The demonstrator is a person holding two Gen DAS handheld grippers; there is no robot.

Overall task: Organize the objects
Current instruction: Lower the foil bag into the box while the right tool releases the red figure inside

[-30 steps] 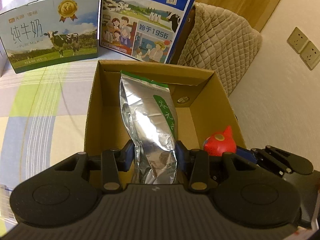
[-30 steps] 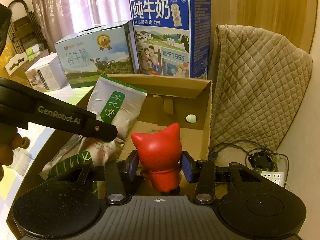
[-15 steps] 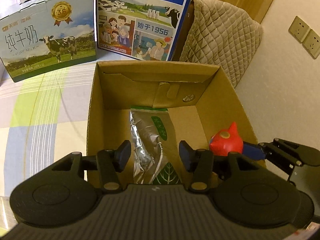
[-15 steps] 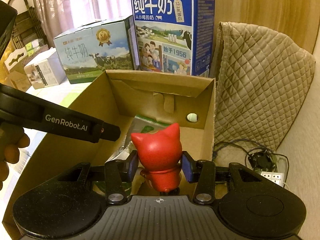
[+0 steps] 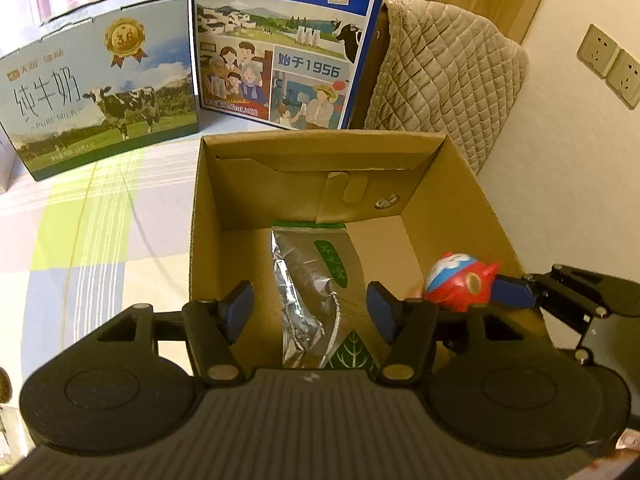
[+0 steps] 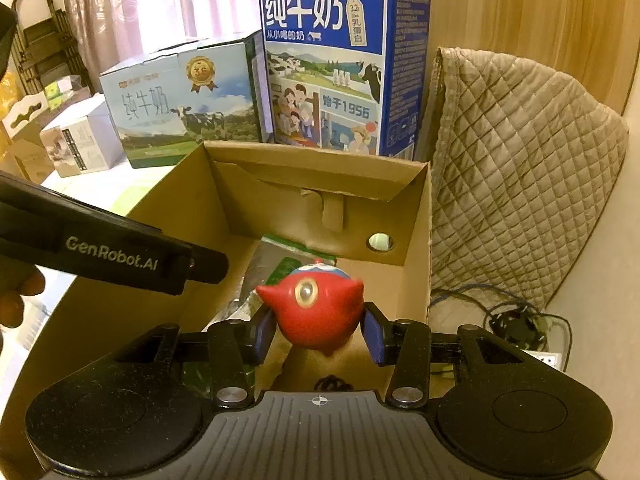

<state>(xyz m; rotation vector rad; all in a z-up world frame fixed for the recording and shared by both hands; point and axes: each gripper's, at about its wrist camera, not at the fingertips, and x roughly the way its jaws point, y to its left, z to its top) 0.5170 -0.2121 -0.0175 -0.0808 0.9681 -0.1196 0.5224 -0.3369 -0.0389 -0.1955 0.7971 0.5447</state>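
An open cardboard box [image 5: 208, 216] [image 6: 416, 216] stands on the checked cloth. A silver pouch with a green label [image 5: 310, 292] [image 6: 276, 264] lies flat on the box floor. My left gripper [image 5: 310, 312] hovers open over the pouch's near end, touching nothing. A red toy figure [image 6: 316, 312] [image 5: 460, 284] sits between the blue pads of my right gripper [image 6: 320, 332] above the right side of the box. The toy is tipped forward and blurred. The right gripper's pad [image 5: 516, 292] presses on its side in the left wrist view.
Two milk cartons, a light one [image 5: 100, 96] and a blue one [image 5: 288, 40], stand just behind the box. A quilted cover [image 6: 520, 168] rises to the right, with cables and a power strip [image 6: 520, 328] on the floor below. Wall sockets [image 5: 612, 64] are at the far right.
My left gripper let go of the pouch, which now lies flat in the box, and pulled back with its jaws wider. The red toy has pitched forward between the right pads.
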